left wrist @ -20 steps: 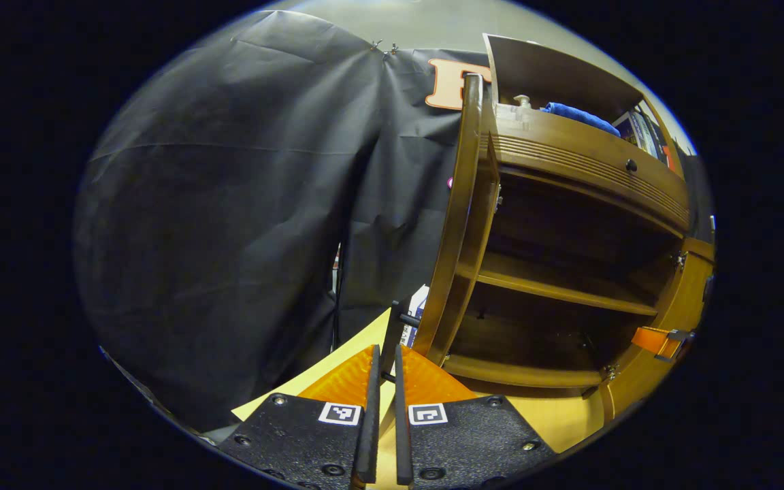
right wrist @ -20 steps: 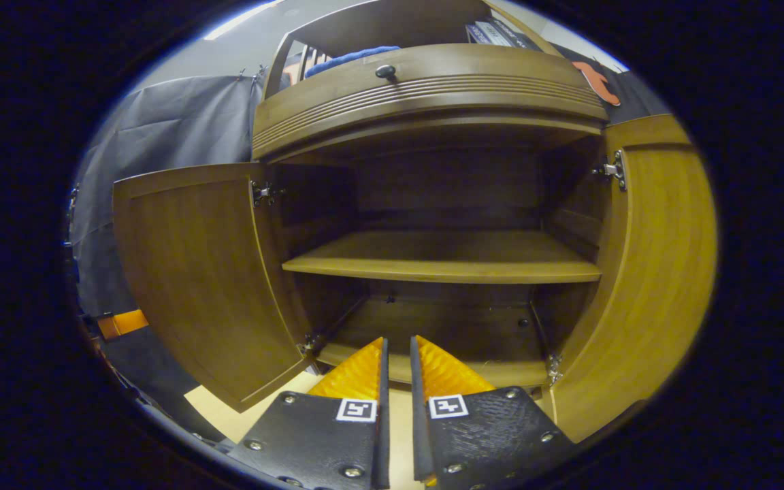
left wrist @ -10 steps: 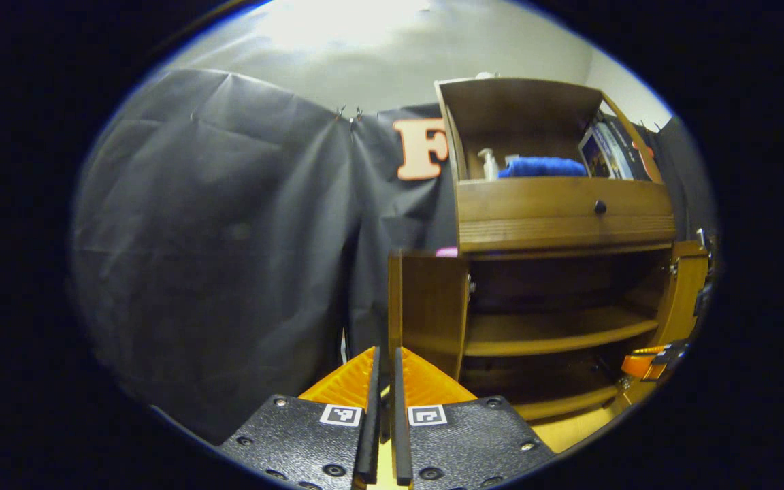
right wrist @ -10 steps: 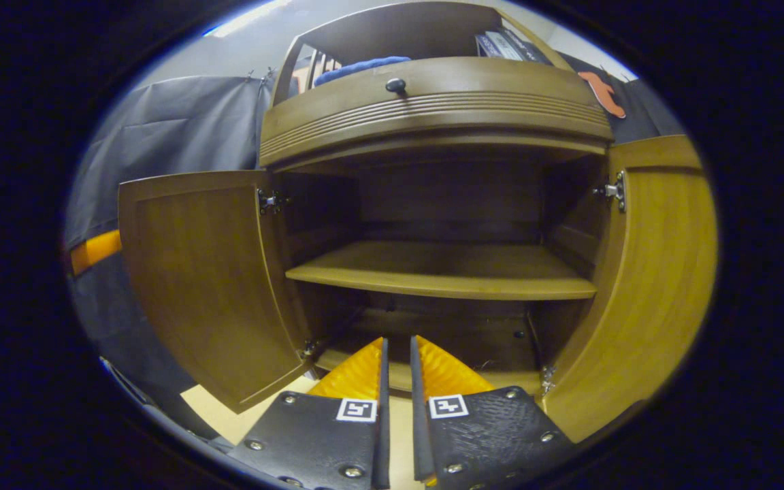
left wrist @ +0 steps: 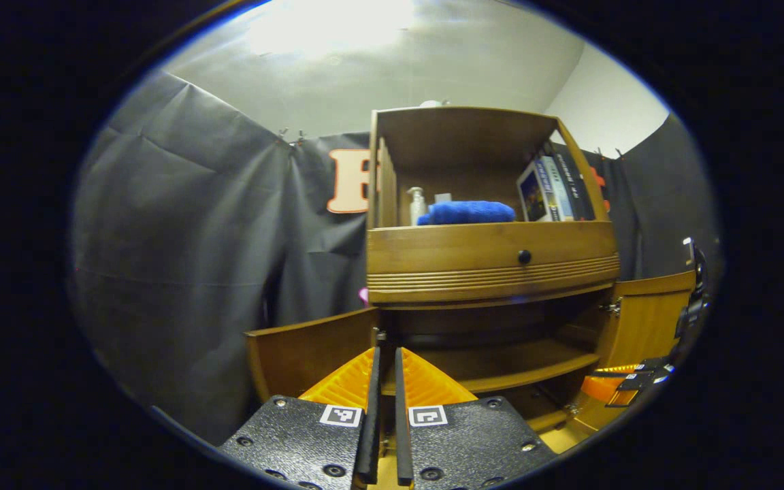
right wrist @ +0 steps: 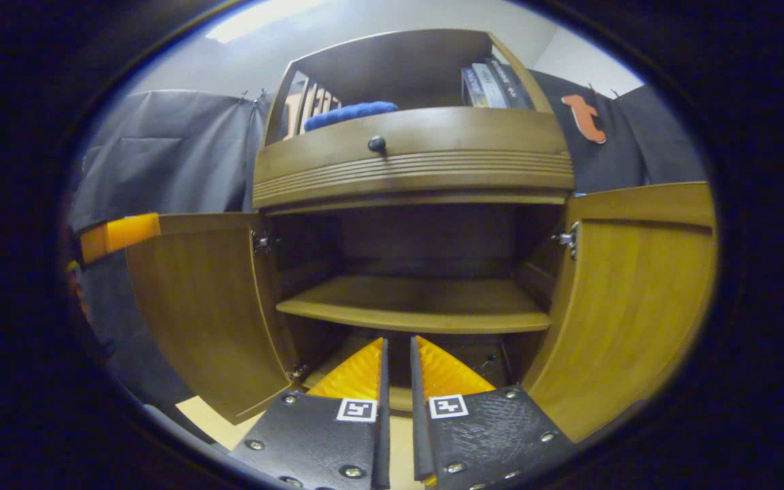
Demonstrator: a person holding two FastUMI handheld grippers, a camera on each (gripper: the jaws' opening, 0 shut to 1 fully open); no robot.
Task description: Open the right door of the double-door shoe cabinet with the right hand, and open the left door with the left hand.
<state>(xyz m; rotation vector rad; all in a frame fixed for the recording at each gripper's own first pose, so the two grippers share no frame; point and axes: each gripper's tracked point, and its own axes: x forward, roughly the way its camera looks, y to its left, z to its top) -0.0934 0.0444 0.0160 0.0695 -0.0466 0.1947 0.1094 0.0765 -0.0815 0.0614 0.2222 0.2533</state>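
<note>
The shoe cabinet (right wrist: pixel 412 170) is faced head-on and from low and near in the right gripper view, its open interior centred. In the left gripper view the shoe cabinet (left wrist: pixel 491 262) is seen from farther back and leftward. The cabinet front is shared by both views.

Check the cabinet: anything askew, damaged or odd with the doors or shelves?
Nothing stands out. The left door and right door both stand swung wide on their hinges, and the middle shelf sits level and bare. The drawer above is closed, with a blue towel and books up top.
</note>
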